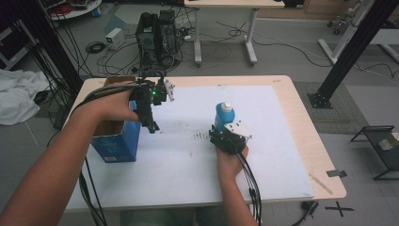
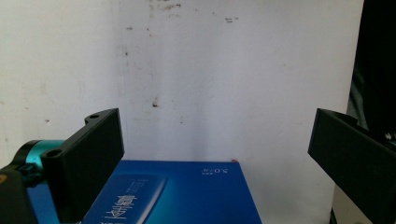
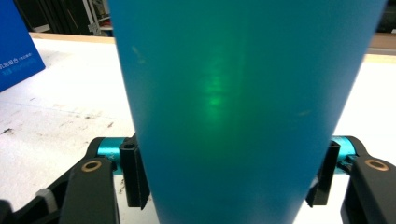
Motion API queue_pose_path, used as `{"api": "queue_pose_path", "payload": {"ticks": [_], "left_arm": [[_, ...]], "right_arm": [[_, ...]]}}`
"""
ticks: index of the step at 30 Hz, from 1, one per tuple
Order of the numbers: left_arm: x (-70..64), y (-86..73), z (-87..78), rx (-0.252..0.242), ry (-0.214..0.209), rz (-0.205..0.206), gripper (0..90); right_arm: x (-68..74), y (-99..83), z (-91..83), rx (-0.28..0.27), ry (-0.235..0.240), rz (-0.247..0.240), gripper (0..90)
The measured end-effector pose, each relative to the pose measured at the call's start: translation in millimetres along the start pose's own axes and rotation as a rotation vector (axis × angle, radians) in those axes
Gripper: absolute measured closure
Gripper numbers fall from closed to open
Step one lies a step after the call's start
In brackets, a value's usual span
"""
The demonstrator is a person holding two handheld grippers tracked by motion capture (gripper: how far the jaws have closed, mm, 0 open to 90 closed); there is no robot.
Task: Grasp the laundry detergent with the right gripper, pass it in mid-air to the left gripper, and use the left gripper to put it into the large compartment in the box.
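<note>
Upright, the blue bottle [image 1: 224, 115] sits pinched in the right tongs [image 1: 221, 133]; the left tongs [image 1: 151, 123] hang spread, seemingly above the blue box [image 1: 115, 141].

A wooden table [image 1: 301, 122] carries a stained white sheet [image 1: 188, 165], an open blue box [image 1: 115, 141] and a blue bottle [image 1: 224, 115].

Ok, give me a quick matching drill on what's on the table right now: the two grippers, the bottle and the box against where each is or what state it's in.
Things:
1. left gripper
2. right gripper
3. blue bottle
4. blue box

States or places:
A. stands open-topped at the table's left edge
B. shut on the bottle's body
C. upright with a white cap, middle of the white mat
D. jaws wide apart, nothing between them, above the box

Pairs: 1-D, 2-B, 3-C, 4-A
</note>
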State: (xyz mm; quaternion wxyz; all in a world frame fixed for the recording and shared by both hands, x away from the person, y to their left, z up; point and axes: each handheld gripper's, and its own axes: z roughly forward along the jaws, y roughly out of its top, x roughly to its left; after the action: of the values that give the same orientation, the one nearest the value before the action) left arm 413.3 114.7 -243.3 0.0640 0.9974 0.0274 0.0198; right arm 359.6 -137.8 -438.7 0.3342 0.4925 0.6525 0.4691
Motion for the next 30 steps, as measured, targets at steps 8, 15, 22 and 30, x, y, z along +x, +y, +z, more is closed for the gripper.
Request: {"api": "queue_pose_path", "payload": {"ticks": [8, 15, 22, 30], "left_arm": [[0.9, 0.0, 2.2, 0.004, -0.006, -0.001, 3.4], [1.1, -1.0, 3.2, 0.003, -0.008, -0.003, 3.3], [1.0, -0.5, 2.0, -0.006, -0.005, 0.001, 3.3], [0.1, 1.2, 1.0, -0.01, -0.002, 0.004, 3.4]], "right_arm": [[0.2, 0.0, -0.5, 0.01, -0.005, 0.002, 38.2], [1.9, -0.5, 0.0, -0.013, -0.029, -0.015, 43.4], [-1.2, 3.3, -7.3, -0.003, 0.041, -0.02, 44.8], [-13.8, 20.2, -21.2, -0.028, 0.175, -0.09, 44.7]]}}
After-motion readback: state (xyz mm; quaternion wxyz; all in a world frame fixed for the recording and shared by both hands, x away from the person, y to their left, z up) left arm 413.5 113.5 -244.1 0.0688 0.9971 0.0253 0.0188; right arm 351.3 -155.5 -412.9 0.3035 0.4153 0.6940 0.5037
